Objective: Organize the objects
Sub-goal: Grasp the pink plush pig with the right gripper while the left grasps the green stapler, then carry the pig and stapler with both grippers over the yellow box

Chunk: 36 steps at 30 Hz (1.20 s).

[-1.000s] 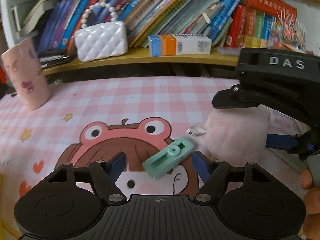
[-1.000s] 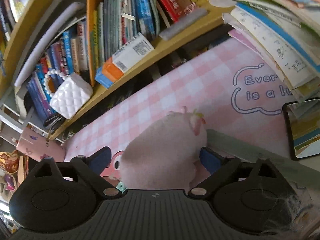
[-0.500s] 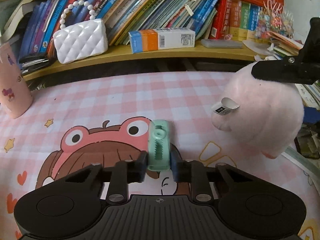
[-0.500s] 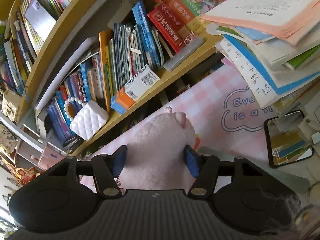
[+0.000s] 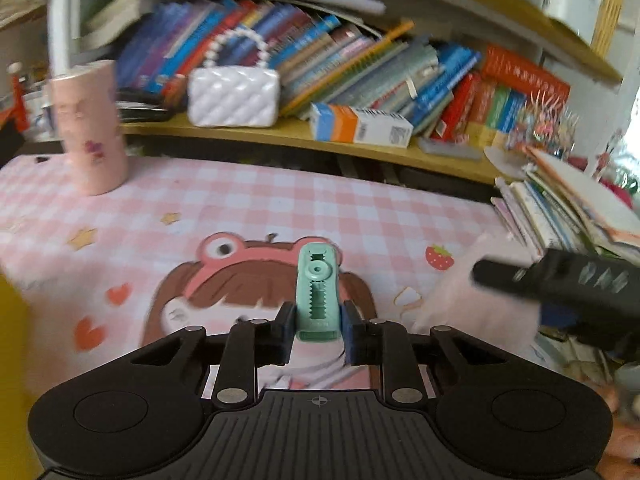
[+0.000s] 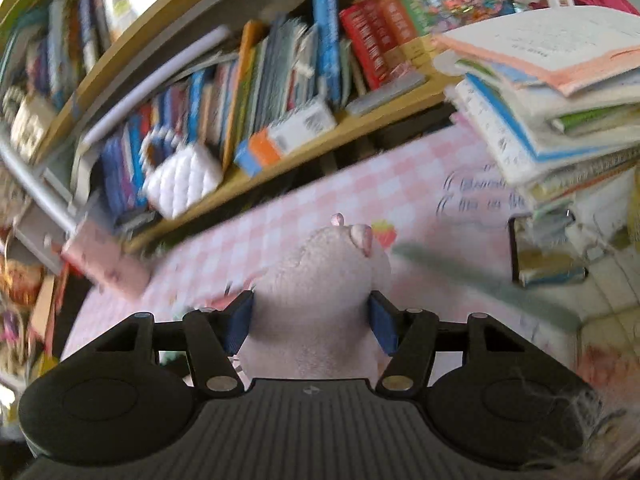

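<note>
A mint-green plastic clip (image 5: pixel 318 288) stands upright between the blue pads of my left gripper (image 5: pixel 318 330), which is shut on it and holds it above the pink cartoon desk mat (image 5: pixel 248 208). My right gripper (image 6: pixel 312 322) is shut on a pale pink plush toy (image 6: pixel 324 280), squeezing its sides; the toy's small pink ear (image 6: pixel 362 236) points away from me. In the left wrist view the right gripper (image 5: pixel 560 284) shows as a black body at the right, with the blurred plush (image 5: pixel 472 304) under it.
A wooden shelf (image 5: pixel 280 132) behind the mat holds leaning books, a white quilted purse (image 5: pixel 234 96) and an orange-and-white box (image 5: pixel 360 126). A pink cup (image 5: pixel 90 128) stands at the left. A stack of books (image 6: pixel 560 92) and a small mirror (image 6: pixel 548 252) lie at the right.
Both grippers closed, the left on the green clip that lay on the mat and the right on the plush toy. Both then lifted their objects off the mat.
</note>
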Tool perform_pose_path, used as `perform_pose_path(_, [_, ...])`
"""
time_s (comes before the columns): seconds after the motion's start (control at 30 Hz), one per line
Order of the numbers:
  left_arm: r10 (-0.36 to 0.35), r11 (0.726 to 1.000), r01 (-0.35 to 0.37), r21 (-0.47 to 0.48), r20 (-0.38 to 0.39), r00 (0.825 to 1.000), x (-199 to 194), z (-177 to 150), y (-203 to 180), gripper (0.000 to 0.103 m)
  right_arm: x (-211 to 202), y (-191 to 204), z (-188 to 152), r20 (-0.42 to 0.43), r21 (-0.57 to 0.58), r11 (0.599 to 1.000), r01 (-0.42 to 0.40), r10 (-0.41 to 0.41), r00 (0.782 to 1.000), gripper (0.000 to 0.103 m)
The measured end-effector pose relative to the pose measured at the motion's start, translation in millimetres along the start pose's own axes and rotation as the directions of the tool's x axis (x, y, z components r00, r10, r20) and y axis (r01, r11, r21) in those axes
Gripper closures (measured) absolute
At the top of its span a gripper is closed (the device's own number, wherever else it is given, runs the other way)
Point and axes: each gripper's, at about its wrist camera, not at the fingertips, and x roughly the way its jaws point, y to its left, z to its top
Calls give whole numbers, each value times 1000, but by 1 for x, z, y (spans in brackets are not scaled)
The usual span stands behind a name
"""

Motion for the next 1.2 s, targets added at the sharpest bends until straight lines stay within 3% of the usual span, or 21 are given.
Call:
perform_pose_path(0.23, [1,999,0,-48,28,1000,-65,-33,24,81,-24,37,-49,-75,-102,994,-35,27,997,44])
perform_pose_path(0.47, [-25,996,29,-81,52,998,-129,-65,49,81,-72,82,-99,-79,-279,960,-1,-22,997,44])
perform_pose_path(0.77, [20,991,-11,-136,69,997,-197,-116,99,81,-97,134,-171,-139,-340,939,-48,0,990,44])
perform_pose_path(1.2, [91,972,-75,-222,60,994,-270,-180,180,81,-134,216,-265,-202,-479,871,-112,15,979,44])
